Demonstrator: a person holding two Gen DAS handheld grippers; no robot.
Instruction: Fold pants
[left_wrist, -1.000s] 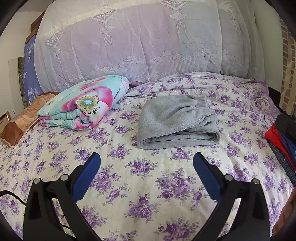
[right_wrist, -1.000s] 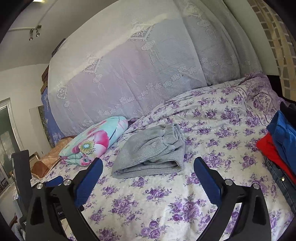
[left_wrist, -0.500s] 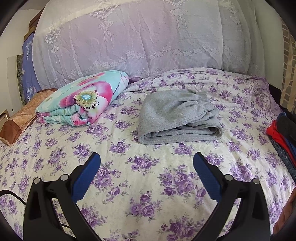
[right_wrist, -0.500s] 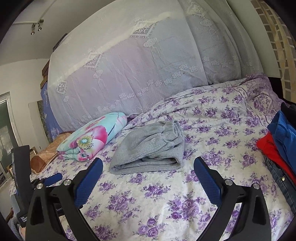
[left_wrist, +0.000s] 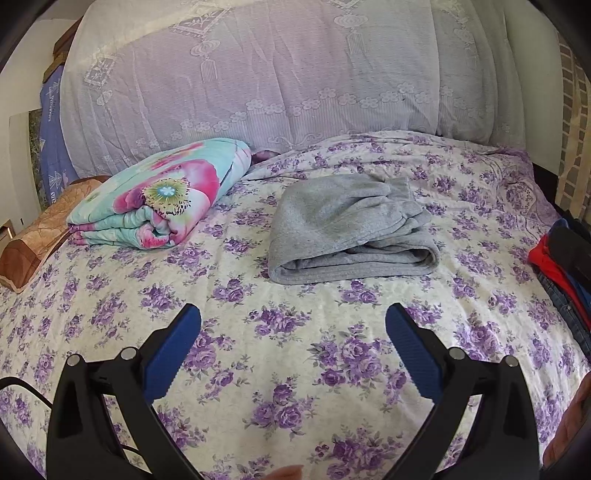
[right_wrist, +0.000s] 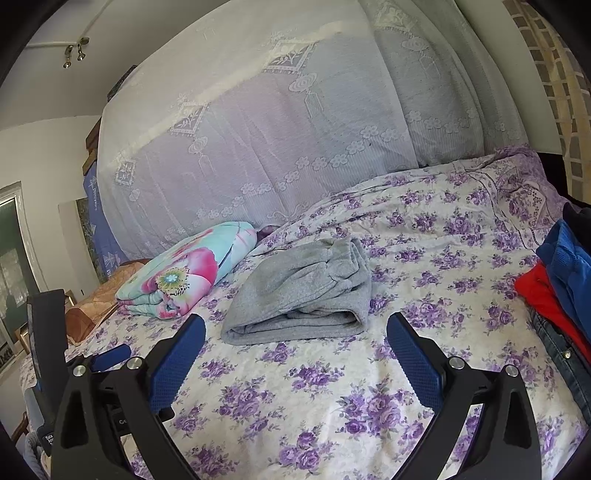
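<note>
The grey pants (left_wrist: 347, 229) lie folded in a thick bundle on the floral bed sheet (left_wrist: 295, 350), a little beyond both grippers. They also show in the right wrist view (right_wrist: 303, 295). My left gripper (left_wrist: 293, 325) is open and empty, held above the sheet in front of the pants. My right gripper (right_wrist: 295, 332) is open and empty, just short of the bundle's near edge. The left gripper's body (right_wrist: 48, 354) shows at the left edge of the right wrist view.
A folded flowered quilt (left_wrist: 159, 199) lies left of the pants, with a brown pillow (left_wrist: 40, 236) beyond it. A pile of red, blue and denim clothes (right_wrist: 554, 295) sits at the bed's right edge. A lace-covered headboard (left_wrist: 280, 81) rises behind.
Both grippers have drawn back slightly and tilted down, so the folded pants sit a little farther off. The jaws stay open. The pants have not moved.
</note>
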